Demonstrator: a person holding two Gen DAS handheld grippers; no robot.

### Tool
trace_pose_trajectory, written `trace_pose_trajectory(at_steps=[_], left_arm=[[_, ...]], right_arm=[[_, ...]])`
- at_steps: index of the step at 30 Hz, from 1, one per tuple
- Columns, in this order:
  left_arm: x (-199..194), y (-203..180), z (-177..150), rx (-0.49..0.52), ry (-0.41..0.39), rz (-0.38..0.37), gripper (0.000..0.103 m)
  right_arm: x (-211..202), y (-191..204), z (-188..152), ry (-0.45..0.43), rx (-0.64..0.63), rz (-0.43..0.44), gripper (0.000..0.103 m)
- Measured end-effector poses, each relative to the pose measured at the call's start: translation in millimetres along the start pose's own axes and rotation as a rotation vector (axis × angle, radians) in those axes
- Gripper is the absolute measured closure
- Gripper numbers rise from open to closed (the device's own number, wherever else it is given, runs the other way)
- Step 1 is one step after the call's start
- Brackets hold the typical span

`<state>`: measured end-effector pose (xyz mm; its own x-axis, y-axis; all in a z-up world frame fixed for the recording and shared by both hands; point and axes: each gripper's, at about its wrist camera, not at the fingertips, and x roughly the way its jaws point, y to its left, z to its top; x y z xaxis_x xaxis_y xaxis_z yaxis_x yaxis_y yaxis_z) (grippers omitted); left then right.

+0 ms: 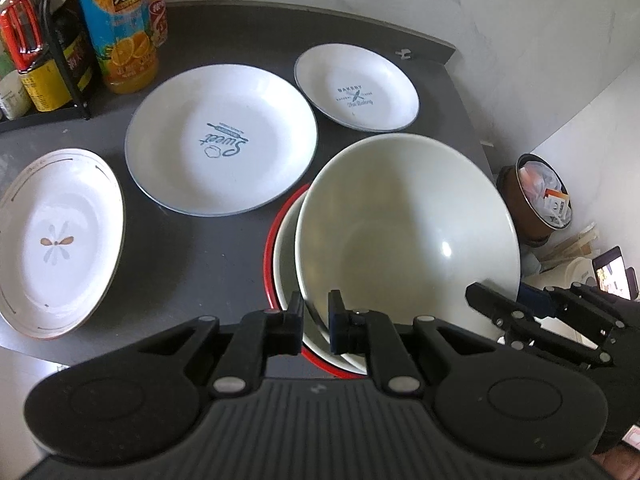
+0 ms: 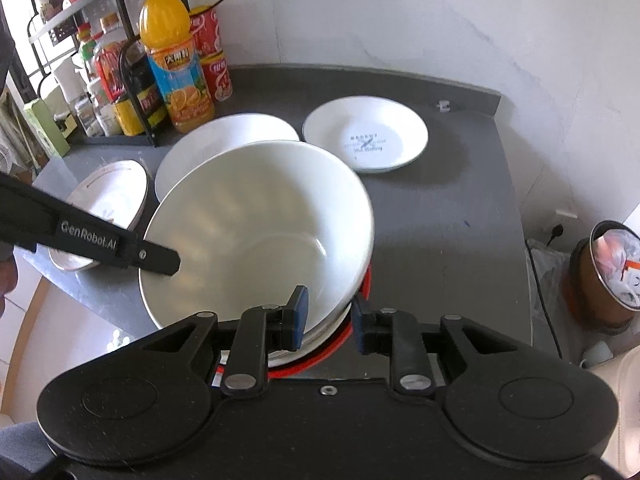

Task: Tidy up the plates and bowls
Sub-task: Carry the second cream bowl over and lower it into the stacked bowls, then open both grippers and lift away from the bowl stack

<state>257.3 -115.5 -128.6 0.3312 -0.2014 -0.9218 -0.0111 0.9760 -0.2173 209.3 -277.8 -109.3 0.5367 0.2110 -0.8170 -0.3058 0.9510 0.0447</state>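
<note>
My left gripper (image 1: 315, 322) has its jaws pinched on the near rim of the big white bowl (image 1: 404, 220), which sits tilted in a red-rimmed bowl (image 1: 280, 256). My right gripper (image 2: 329, 317) straddles the same rim, jaws apart, not clamped. Beyond the left jaws I see the large plate (image 1: 220, 140), small plate (image 1: 356, 88) and oval dish (image 1: 56, 240). Only the right view shows the shelf rack (image 2: 80, 20) behind the juice bottle (image 2: 176, 64).

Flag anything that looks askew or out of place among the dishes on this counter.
The big white bowl sits tilted and off-centre on the red-rimmed bowl beneath, not nested flat. Both grippers, left and right, straddle its rim. The plates lie flat; nothing looks spilled or broken.
</note>
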Motion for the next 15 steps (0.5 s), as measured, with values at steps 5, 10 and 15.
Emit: trace_pose_trajectory(at_steps=[5,10,15], left_arm=[[8,1,4,0.020,0.010,0.036,0.092],[5,5,12,0.029,0.021,0.041,0.090],[-6,7,20,0.036,-0.010,0.032,0.079]], right_arm=[[3,-2,-5,0.001,-0.008,0.000,0.073],[-2,-10,-6,-0.028,0.007,-0.011,0.061],[-4,-16,-2,-0.047,0.029,-0.002,0.060]])
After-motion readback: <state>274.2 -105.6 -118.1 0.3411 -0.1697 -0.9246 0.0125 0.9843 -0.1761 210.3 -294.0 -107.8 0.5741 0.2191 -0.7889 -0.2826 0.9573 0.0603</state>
